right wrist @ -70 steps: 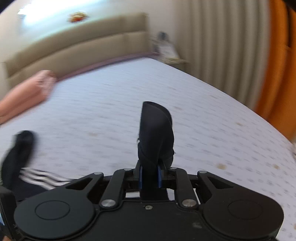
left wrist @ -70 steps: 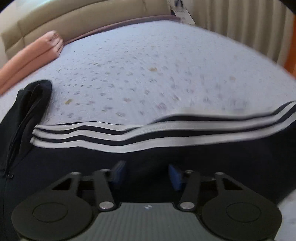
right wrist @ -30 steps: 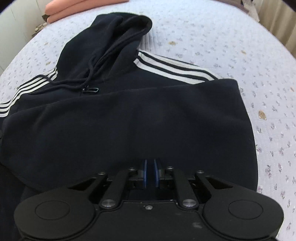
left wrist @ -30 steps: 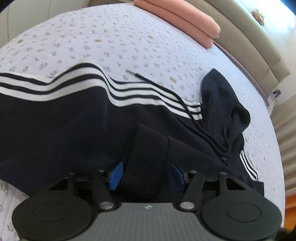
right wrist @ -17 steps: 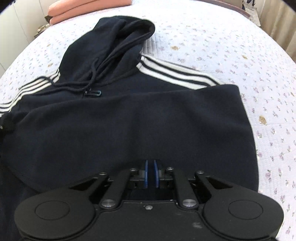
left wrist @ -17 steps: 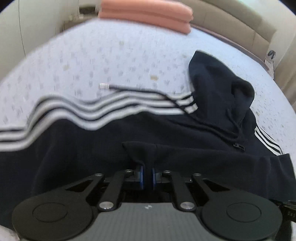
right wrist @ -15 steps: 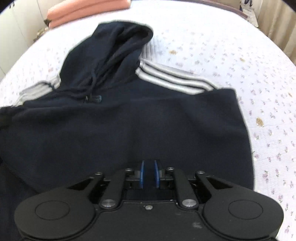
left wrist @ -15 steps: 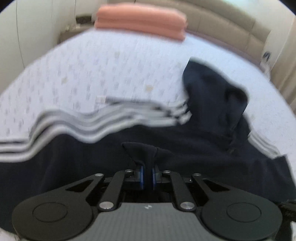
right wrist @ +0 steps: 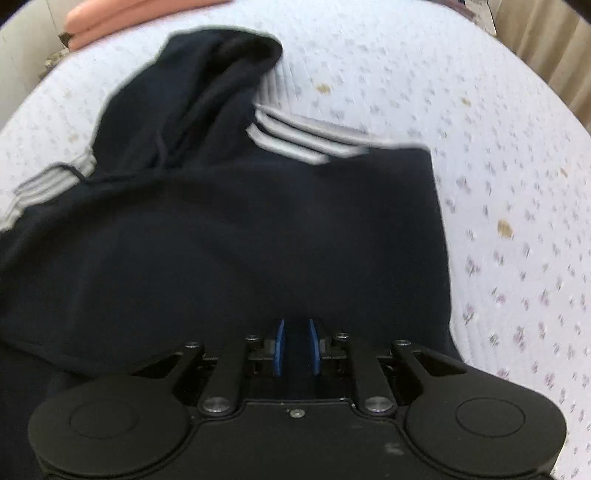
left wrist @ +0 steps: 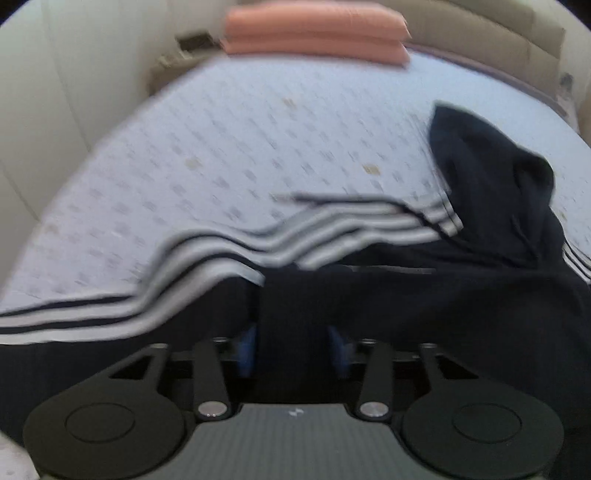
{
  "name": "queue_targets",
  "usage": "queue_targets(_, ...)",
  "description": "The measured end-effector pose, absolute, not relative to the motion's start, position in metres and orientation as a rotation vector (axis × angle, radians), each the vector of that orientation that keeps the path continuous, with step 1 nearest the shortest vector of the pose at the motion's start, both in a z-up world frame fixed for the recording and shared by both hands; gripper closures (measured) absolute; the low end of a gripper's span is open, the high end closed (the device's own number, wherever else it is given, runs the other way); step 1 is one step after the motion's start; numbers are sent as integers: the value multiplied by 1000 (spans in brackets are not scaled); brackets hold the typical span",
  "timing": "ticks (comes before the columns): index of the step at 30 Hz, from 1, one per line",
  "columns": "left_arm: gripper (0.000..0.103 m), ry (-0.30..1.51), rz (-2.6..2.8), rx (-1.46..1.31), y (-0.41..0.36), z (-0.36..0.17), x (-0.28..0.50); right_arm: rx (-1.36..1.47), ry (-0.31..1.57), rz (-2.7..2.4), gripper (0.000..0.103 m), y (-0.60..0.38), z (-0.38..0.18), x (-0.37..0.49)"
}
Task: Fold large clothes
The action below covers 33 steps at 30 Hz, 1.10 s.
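Observation:
A dark navy hoodie (right wrist: 258,229) with white sleeve stripes lies on the bed, its lower part folded up over the chest and its hood (right wrist: 207,85) towards the headboard. It also shows in the left wrist view (left wrist: 424,306), with a striped sleeve (left wrist: 207,254) stretching left. My left gripper (left wrist: 293,350) has its jaws apart, with a fold of the dark fabric between them. My right gripper (right wrist: 295,345) has its blue pads slightly apart with dark fabric between them at the folded edge.
The bed has a pale floral quilt (left wrist: 221,140). Folded pink bedding (left wrist: 317,31) lies near the beige headboard (left wrist: 480,33); it also shows in the right wrist view (right wrist: 110,18). Curtains (right wrist: 546,40) hang at the right.
My left gripper's jaws have opened from shut on the fabric fold. My right gripper's pads have parted a little. Both views have shifted slightly.

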<state>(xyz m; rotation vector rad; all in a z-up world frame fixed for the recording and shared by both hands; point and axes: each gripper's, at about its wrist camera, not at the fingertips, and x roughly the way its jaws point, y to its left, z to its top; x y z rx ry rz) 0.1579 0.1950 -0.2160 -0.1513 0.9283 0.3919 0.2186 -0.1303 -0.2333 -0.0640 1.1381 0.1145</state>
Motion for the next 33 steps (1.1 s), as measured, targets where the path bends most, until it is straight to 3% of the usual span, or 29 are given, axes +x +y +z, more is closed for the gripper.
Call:
queue_targets(4, 52, 793, 318, -149, 173, -178, 144, -50, 1030, 211, 83, -114, -197, 206)
queue_targets(7, 53, 817, 75, -250, 151, -179, 153, -70, 1051, 263, 83, -90, -204, 205)
queue_targets(10, 81, 978, -13, -260, 126, -221, 178, -89, 1233, 224, 82, -79, -247, 215)
queue_targets(11, 84, 1044, 2, -255, 122, -239, 185, -72, 1231, 220, 82, -81, -255, 215)
queue_targets(18, 80, 983, 43, -294, 123, -232, 169, -82, 1229, 259, 81, -81, -251, 213)
queue_targets(22, 62, 964, 102, -403, 134, -218, 131, -157, 1176, 292, 80, -75, -251, 202)
queue_targets(28, 61, 978, 379, -474, 165, -215, 64, -318, 1056, 325, 76, -59, -254, 180)
queue_targets(33, 61, 940, 643, -576, 222, -212, 7, -313, 1066, 320, 76, -59, -254, 182)
